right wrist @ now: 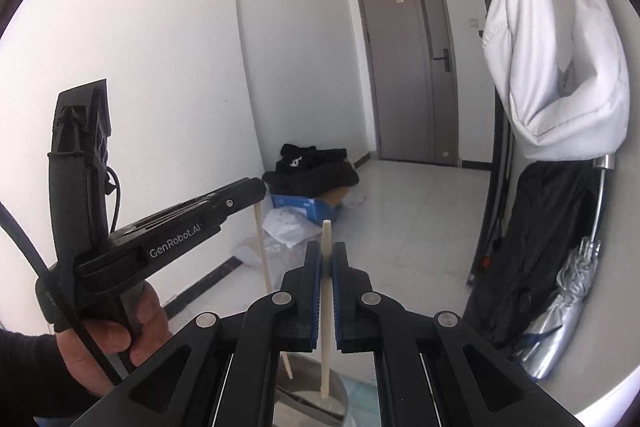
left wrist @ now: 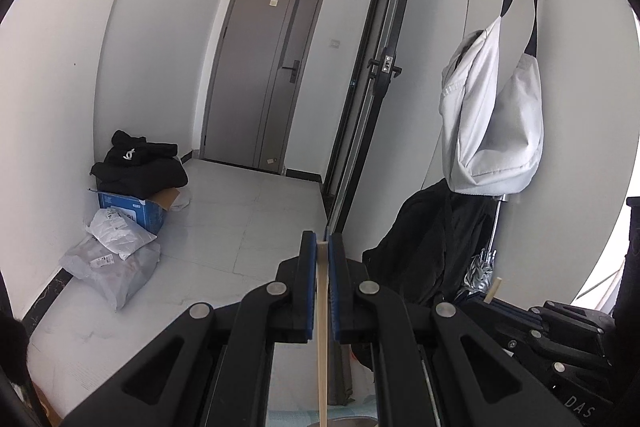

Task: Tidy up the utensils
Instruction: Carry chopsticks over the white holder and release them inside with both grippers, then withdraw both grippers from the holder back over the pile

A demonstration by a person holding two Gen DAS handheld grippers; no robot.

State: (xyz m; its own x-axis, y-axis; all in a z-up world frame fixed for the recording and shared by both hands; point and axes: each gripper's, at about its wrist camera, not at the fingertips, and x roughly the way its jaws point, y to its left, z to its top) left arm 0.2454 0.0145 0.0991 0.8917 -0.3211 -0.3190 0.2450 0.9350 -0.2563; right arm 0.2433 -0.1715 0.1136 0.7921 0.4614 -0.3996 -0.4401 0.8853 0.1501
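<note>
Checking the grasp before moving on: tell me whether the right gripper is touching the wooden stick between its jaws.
Touching. The right wrist view shows the right gripper shut on the wooden stick, both blue pads pressed against its sides.

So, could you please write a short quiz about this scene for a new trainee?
1. True or false: the left gripper is shut on a wooden chopstick.
2. What does the right gripper hold? A) spoon B) wooden chopstick C) fork
3. Which item hangs on the wall above the folded silver umbrella?

Key: 1 true. 2 B, a second wooden chopstick. 3 the white bag.
</note>
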